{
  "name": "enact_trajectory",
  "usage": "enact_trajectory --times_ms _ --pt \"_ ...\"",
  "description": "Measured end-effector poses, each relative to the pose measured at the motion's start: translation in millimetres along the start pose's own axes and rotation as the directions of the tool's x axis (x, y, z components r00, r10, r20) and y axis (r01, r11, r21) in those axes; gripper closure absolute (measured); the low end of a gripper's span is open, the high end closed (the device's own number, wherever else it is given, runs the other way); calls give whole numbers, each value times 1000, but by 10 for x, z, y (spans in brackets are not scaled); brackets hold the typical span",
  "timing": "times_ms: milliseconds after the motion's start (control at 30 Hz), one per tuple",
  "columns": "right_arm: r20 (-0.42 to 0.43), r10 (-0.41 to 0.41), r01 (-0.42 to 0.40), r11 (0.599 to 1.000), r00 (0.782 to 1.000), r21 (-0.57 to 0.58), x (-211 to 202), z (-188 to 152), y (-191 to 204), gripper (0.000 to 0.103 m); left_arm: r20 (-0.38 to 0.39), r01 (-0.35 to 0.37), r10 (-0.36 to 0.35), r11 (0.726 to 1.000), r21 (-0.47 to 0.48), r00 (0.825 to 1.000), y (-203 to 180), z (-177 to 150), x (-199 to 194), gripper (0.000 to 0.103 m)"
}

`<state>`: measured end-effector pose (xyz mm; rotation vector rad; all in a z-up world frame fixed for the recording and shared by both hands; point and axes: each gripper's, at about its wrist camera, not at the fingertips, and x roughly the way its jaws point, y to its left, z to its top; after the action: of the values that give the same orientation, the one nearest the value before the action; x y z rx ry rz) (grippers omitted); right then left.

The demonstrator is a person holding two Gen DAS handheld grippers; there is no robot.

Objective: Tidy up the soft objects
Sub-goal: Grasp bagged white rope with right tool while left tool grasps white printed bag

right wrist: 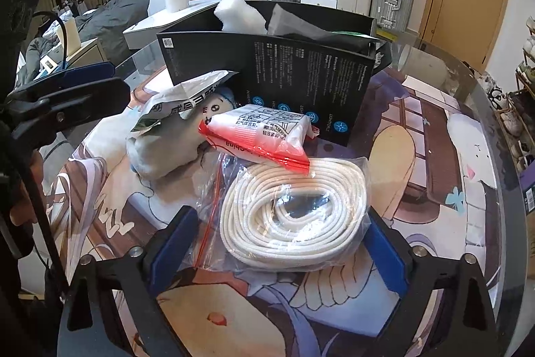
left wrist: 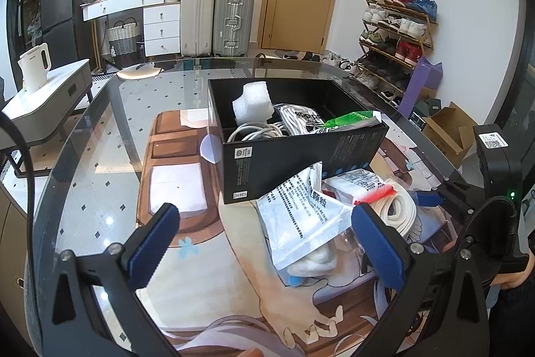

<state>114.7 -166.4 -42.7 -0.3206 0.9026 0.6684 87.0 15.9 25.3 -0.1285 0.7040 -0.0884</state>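
Black cardboard forms the box (left wrist: 294, 136) that stands on the glass bench (left wrist: 100, 129) in the left wrist view, toward 12 o'clock from the left tool (left wrist: 264, 243). Inside the box I see a white foam block (left wrist: 252, 102), a coil of white cable (left wrist: 257, 131), a white printed bag (left wrist: 301, 119) and a green packet (left wrist: 351, 119). The left tool is released, its blue pads wide apart and grasping nothing. Between the pads, close to the 3 o'clock one, lies a white printed pouch (left wrist: 301, 216) with a white plush item (left wrist: 314, 260) partly under it. At 2 o'clock is a red-edged packet (left wrist: 361, 183), and beside it a coiled white rope (left wrist: 401, 209).

In the right wrist view the right tool (right wrist: 281, 250) is also released. Its two blue pads stand on either side of the coiled white rope (right wrist: 294, 216), which is in a clear plastic bag on the printed mat (right wrist: 434, 156); whether the pads touch the bag I cannot tell. The red-edged packet (right wrist: 264, 136) rests on the rope's far edge at 12 o'clock. The printed pouch (right wrist: 187, 96) and the plush item (right wrist: 164, 149) are at 11 o'clock, and the black box (right wrist: 284, 69) stands behind them. The left tool (right wrist: 70, 89) shows at 10 o'clock.
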Motion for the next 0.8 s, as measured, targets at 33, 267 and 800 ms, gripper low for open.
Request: enact_trajectory --times_ms 33,267,800 --pt "1 2 -2 1000 1000 2 -12 1 -15 15 1 0 0 1000 2 1000 -1 1 0 0" --pt "4 9 -9 1000 1000 -9 -54 -13 -48 25 -9 2 -2 1000 1 1000 5 -30 73 0" --pt "10 9 -9 1000 1000 -7 -54 -29 -58 25 -50 43 -47 996 -78 998 -30 82 299 0"
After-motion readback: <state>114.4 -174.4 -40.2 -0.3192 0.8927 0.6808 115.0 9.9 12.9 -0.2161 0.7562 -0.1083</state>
